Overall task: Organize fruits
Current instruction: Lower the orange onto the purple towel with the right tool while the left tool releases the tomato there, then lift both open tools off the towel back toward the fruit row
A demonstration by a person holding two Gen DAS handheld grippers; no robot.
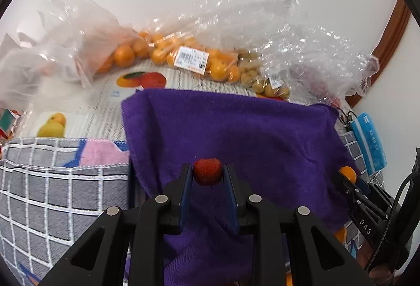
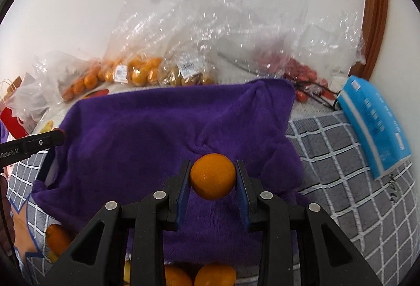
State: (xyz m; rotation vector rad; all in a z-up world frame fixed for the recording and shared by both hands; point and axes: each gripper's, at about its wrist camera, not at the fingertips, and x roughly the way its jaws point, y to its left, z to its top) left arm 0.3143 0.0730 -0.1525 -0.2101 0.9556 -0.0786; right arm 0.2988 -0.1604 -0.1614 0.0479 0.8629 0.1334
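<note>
Holding one fruit apiece, both grippers hang over a purple towel (image 1: pixel 236 133) spread on a grey checked cloth (image 1: pixel 52 181). The left gripper (image 1: pixel 207 173) is clenched on a small red strawberry (image 1: pixel 207 171), its skin dimpled and glossy, pinched between the blue-lined pads. The right gripper (image 2: pixel 213 175) is clamped on a round, smooth orange tangerine (image 2: pixel 212 175), which fills the gap between its jaws. Judging by how things lie, sorting is under way but far from finished: a few loose tangerines (image 2: pixel 199 275) sit at the near edge of the towel in the right wrist view, while most of the fruit remains bagged at the back. There, crinkled clear plastic bags (image 1: pixel 262 23) with price labels hold more tangerines (image 1: pixel 126 55), small tan-brown fruits (image 1: pixel 257 78) that I cannot identify, and a heap of red fruits (image 2: pixel 302 70), probably strawberries. The towel is plush and rumpled, with a fold beneath the right gripper, so it looks soft enough to cushion a set-down. A blue tissue pack (image 2: pixel 375 128) lies at the right, off the towel.
</note>
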